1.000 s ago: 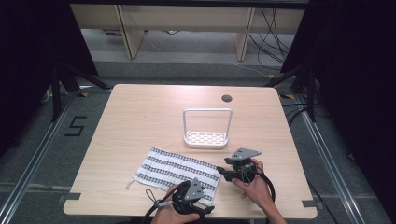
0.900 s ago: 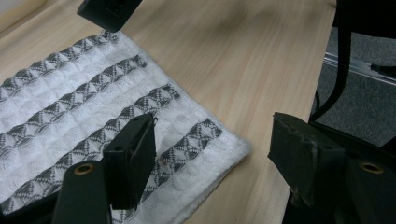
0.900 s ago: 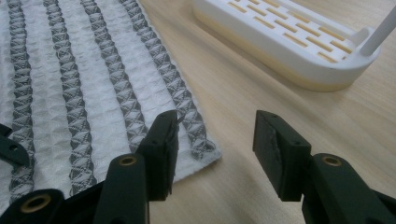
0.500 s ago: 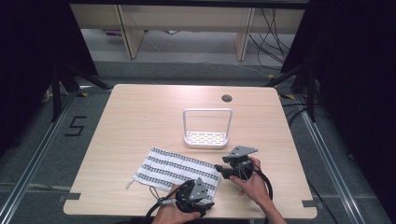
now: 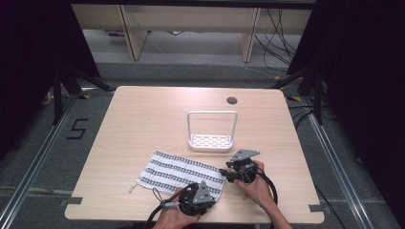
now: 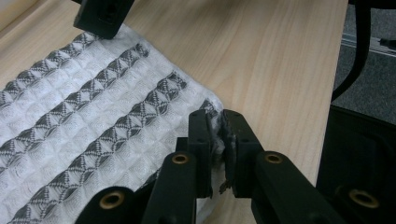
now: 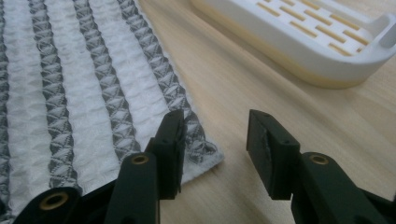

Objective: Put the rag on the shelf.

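A white towel with grey stripes lies flat near the table's front edge. My left gripper is at the towel's near right corner. In the left gripper view, that gripper is shut on this corner of the towel, with cloth bunched between the jaws. My right gripper points left at the towel's far right corner. In the right gripper view, this gripper is open, one jaw over the corner of the towel, the other over bare wood.
A white slotted rack with a tall handle stands just behind the towel, close to the right gripper, and its tray is near. A cable hole sits at the back of the table. Cables trail off the front edge.
The right gripper has edged slightly left toward the towel's corner. The left gripper has barely moved and stays at the near corner.
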### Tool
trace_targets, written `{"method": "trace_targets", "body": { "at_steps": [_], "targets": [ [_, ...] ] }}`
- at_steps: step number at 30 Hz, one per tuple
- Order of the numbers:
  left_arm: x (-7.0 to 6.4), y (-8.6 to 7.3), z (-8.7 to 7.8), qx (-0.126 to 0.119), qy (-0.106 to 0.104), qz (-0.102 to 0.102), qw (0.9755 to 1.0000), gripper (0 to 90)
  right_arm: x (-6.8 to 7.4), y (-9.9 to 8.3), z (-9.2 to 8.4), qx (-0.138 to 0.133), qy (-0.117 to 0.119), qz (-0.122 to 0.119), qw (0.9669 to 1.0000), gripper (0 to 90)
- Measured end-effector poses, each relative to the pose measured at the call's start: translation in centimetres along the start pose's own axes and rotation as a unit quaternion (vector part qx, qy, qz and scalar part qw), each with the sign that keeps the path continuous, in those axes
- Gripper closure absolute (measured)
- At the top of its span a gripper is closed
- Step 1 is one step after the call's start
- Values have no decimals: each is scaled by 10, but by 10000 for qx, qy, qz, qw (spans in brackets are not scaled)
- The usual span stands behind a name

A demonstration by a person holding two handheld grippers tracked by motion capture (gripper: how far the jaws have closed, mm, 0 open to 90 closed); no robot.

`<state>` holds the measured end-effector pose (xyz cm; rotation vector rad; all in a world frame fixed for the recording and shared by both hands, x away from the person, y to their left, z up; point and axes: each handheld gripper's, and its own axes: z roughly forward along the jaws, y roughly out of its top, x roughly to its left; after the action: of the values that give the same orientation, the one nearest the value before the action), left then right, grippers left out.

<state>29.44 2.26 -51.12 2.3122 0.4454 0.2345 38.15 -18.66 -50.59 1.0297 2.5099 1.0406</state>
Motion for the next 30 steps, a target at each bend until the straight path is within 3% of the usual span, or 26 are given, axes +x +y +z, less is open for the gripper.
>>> {"method": "trace_targets", "body": {
  "at_steps": [5,8,14,16,18,21,22,24,25,30],
  "targets": [
    [1,0,0,-43,-54,-3,10000,827,-3,-1,-1,45,17,215,9998,653],
    [2,-1,1,-84,-92,-38,9999,831,-3,-3,0,30,51,233,9997,692],
    [2,-1,0,-75,-102,-48,9999,836,1,-5,1,-63,207,198,9996,855],
    [4,0,-2,-36,-87,41,9999,839,1,-5,0,-66,214,171,9996,877],
    [4,0,-4,-179,-134,-67,9997,841,1,-4,-3,-17,258,192,9995,885],
    [7,3,-14,-291,-88,-156,9994,844,1,0,-10,-236,322,210,9990,889],
    [9,4,-19,-251,-67,-47,9997,844,3,2,-14,-291,307,227,9988,890],
    [10,6,-23,-329,-66,-95,9994,845,4,5,-18,-354,304,215,9987,890],
    [11,8,-34,-499,-36,-135,9987,845,8,11,-26,-579,355,139,9976,891],
    [20,20,-73,-731,33,-54,9973,845,18,31,-45,-875,461,73,9951,893]
  ]
}}
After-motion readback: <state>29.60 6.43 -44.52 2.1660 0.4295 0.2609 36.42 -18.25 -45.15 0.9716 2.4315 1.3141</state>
